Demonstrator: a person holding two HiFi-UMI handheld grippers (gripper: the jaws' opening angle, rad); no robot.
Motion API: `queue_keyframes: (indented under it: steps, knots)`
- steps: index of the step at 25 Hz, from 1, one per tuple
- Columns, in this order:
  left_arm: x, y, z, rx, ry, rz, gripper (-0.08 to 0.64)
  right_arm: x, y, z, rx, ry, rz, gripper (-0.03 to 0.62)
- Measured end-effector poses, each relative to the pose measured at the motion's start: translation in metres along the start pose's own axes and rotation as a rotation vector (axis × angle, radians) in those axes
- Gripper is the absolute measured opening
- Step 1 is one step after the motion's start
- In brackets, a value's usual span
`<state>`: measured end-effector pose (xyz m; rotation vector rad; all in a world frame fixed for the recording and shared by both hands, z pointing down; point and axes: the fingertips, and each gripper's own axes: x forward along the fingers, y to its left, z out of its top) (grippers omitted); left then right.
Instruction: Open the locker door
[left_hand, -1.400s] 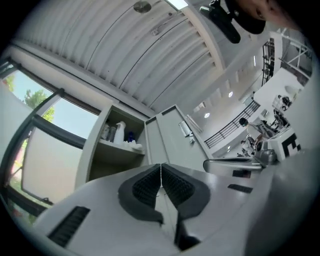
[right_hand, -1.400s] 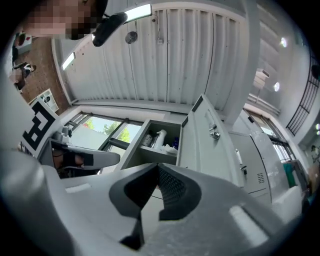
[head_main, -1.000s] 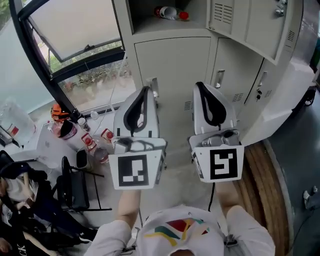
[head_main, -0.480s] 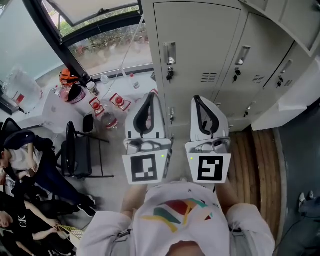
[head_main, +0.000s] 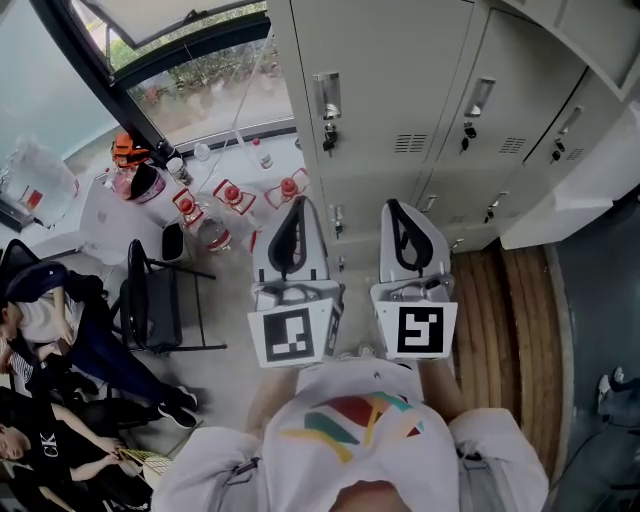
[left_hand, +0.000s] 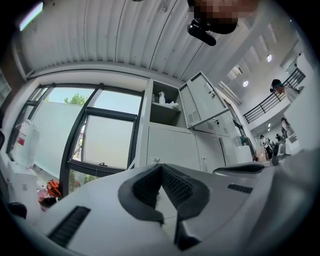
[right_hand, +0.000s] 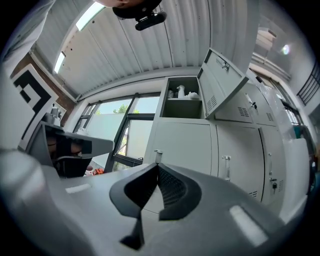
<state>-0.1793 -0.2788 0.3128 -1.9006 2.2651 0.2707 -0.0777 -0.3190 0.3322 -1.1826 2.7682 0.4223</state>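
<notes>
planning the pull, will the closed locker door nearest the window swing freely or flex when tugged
The locker door looks like thin sheet metal, so probably light and slightly flexible. It likely swings on hinges like the open upper door.

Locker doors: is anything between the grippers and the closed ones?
Nothing visible. The left gripper and right gripper, jaws shut and empty, face the closed locker doors across open space, short of the handles.

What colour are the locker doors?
The locker doors are a plain pale grey-beige; the head view shows this best.
</notes>
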Motion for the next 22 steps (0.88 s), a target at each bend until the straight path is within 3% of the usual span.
queue_keyframes:
  steps: [22]
  knots:
    - [0.0025, -0.0002, -0.0009, -0.008, 0.001, 0.001, 0.015, 0.0036, 0.0023, 0.0012, -0.017, -0.002, 0.003, 0.003]
